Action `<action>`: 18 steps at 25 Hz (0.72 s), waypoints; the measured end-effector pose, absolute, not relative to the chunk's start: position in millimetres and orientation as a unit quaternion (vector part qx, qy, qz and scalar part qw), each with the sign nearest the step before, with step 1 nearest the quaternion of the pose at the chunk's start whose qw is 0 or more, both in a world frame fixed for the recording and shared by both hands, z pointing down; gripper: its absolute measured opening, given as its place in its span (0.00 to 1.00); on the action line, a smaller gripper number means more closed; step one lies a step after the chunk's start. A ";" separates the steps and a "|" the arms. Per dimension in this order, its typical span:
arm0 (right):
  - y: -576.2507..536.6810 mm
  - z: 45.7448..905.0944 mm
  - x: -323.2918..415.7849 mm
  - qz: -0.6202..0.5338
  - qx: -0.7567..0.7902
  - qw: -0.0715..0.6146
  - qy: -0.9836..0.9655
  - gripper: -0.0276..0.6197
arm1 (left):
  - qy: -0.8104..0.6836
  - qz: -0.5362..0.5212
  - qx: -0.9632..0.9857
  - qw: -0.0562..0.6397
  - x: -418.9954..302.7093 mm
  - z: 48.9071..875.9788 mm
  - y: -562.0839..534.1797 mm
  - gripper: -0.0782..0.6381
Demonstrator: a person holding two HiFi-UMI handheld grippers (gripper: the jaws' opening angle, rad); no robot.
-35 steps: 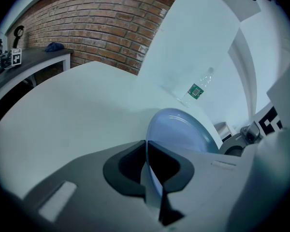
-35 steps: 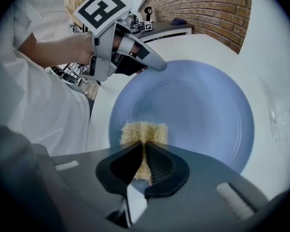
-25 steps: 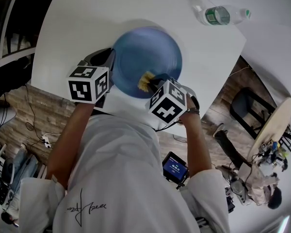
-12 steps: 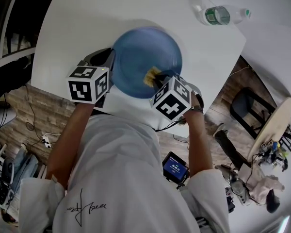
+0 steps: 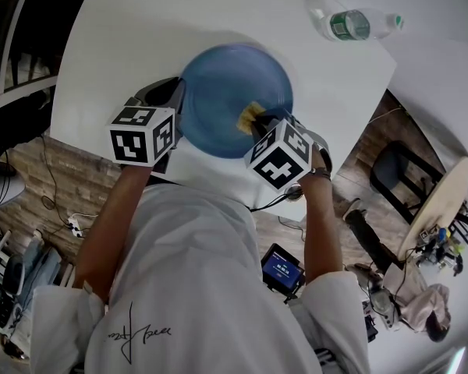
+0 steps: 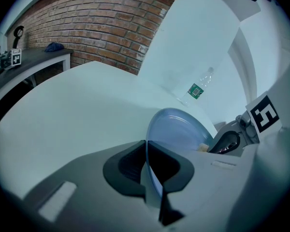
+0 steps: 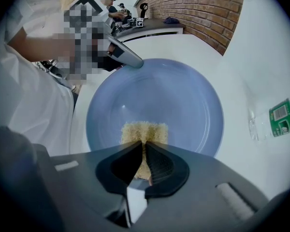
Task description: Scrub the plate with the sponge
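A blue plate (image 5: 230, 92) lies on the white table (image 5: 140, 29). My left gripper (image 6: 146, 151) is shut on the plate's near-left rim (image 6: 150, 170), seen edge-on between the jaws. My right gripper (image 7: 144, 149) is shut on a yellow sponge (image 7: 144, 132), which presses on the plate (image 7: 159, 100) near its front rim. In the head view the sponge (image 5: 252, 115) sits at the plate's lower right, just ahead of the right gripper's marker cube (image 5: 279, 156). The left gripper's cube (image 5: 143, 135) is at the plate's left.
A clear water bottle with a green label (image 5: 351, 24) lies at the table's far right; it also shows in the right gripper view (image 7: 280, 117). The table's edge (image 5: 351, 123) runs close behind the right gripper. A brick wall (image 6: 96, 28) stands beyond.
The right gripper has slid the sponge rightward along the plate's front part. The left gripper and the plate have stayed put.
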State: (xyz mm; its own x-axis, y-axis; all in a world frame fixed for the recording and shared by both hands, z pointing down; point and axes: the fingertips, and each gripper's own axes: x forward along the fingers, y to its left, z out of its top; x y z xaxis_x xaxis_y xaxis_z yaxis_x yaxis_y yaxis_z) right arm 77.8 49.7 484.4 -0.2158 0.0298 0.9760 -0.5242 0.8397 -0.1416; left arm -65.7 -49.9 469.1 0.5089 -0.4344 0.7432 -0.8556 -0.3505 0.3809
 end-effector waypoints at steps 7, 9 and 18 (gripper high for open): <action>39.4 485.0 86.2 0.219 0.180 0.611 -0.739 0.09 | -0.415 0.269 0.776 0.392 -64.1 469.4 -50.1 0.15; 36.2 484.9 87.4 0.212 0.184 0.613 -0.739 0.09 | -0.415 0.269 0.776 0.392 -64.4 469.3 -50.0 0.15; 23.9 484.5 90.9 0.205 0.206 0.610 -0.737 0.09 | -0.412 0.268 0.776 0.394 -64.6 468.9 -50.3 0.15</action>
